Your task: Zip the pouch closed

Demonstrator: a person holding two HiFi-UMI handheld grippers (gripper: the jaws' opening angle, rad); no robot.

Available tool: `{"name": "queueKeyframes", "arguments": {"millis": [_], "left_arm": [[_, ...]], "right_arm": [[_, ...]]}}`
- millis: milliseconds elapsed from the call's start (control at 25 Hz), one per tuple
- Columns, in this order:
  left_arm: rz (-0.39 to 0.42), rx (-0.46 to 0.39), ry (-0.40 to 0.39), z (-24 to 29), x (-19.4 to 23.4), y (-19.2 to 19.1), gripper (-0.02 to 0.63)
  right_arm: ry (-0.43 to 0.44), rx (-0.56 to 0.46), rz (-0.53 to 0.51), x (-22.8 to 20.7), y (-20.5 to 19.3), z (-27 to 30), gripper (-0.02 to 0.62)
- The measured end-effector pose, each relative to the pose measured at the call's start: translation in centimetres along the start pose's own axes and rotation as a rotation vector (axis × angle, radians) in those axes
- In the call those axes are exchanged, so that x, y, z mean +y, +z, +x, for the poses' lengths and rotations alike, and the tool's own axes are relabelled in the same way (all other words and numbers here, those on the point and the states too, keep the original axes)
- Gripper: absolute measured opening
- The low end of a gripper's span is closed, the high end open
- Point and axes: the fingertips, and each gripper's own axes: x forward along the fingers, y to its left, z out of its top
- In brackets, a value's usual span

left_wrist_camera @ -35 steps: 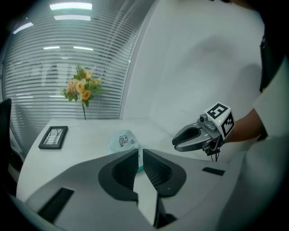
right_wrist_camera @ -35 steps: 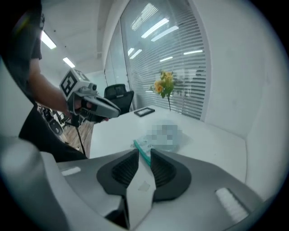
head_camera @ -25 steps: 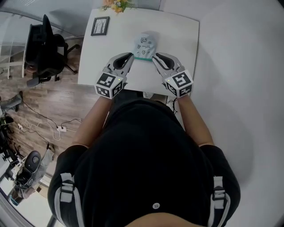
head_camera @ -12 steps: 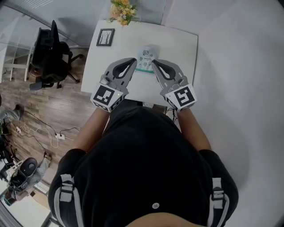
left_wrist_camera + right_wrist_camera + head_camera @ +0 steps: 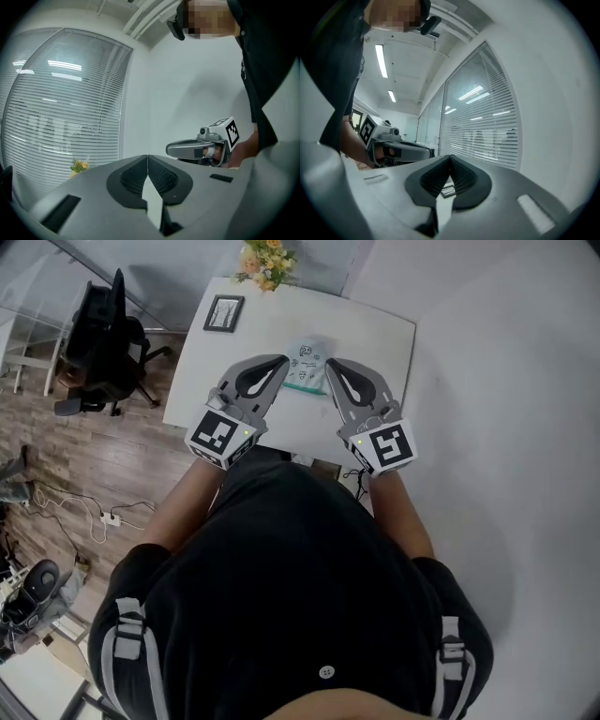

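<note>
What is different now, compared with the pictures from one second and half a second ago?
The left gripper and the right gripper have both lifted up from the near edge of the pouch. They now point level above the table, jaws shut with nothing between them. The pouch lies where it was, and the picture frame and the flowers have not moved.

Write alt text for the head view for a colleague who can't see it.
Seen from above, a person in black holds the left gripper and right gripper, both shut, either side of a small printed pouch lying on a white table. A picture frame and flowers sit at the table's far edge.
</note>
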Motion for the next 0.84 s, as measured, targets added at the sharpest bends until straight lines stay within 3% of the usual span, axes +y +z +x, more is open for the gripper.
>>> {"name": "queueKeyframes", "arguments": {"millis": [840], "left_arm": [[-0.021,0.020,0.023,-0.8,-0.5,-1.0,0.009]], "right_arm": [[0.021,0.011,-0.018,1.5,-0.6,0.4,0.011]]}}
